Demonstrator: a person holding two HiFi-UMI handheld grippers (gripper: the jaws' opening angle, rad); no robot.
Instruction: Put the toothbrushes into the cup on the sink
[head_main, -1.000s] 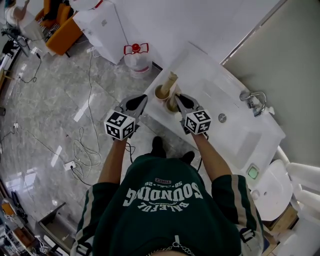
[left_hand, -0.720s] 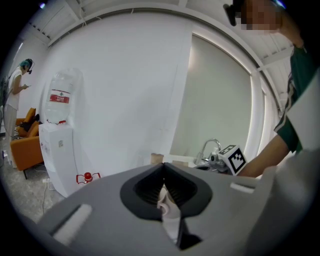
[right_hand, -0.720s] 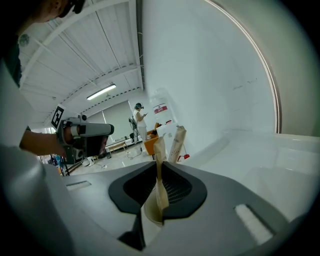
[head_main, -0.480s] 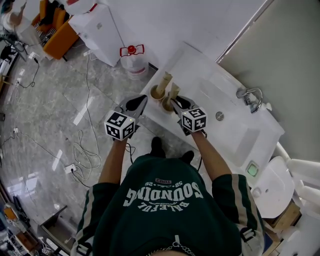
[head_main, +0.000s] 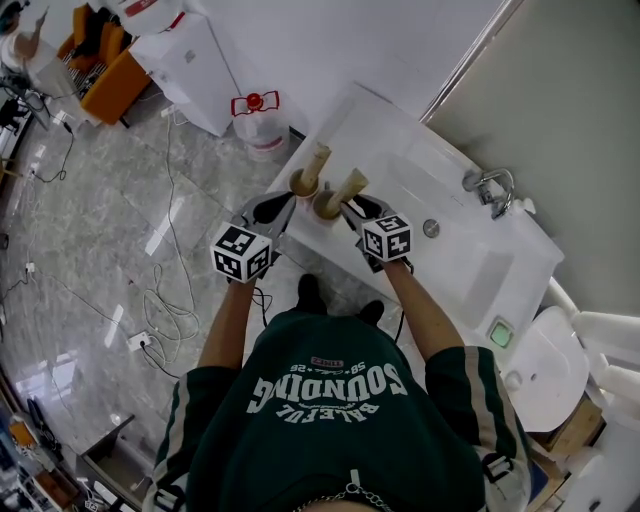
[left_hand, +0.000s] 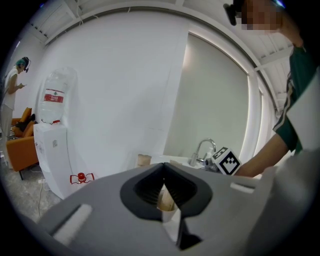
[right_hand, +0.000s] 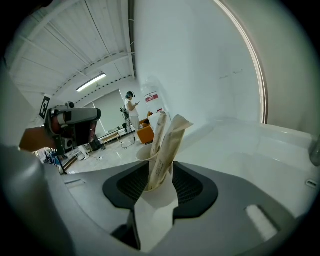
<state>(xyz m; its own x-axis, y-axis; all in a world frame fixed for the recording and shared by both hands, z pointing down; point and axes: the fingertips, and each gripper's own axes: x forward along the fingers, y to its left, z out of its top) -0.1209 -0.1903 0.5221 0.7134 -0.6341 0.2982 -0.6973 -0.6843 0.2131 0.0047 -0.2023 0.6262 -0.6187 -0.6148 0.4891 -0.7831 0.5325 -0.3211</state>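
the right hand-held gripper has dropped to the near cup, and its jaws have just been opening around the wrapped toothbrush standing in that cup on the sink. the left hand-held gripper is closed and empty. the toothbrush is probably light and stiff with a slippery wrapper, so pinch it mid-handle.

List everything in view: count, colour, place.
Cups: two, brown inside, side by side on the sink's near-left corner.
Wrapped toothbrushes: two, beige, one leaning in each cup.
Sink: one, white, along the wall.
Tap: one, chrome, behind the basin.
Water bottle: one, clear with red handle, on the floor.
Water dispenser: one, white, by the wall.
Chair: one, orange, far left.
Cables: several, pale, across the floor.
Left tool: one, grey, jaws together, left of the cups.
Right tool: one, grey, jaws just opening, apart around the nearer toothbrush.
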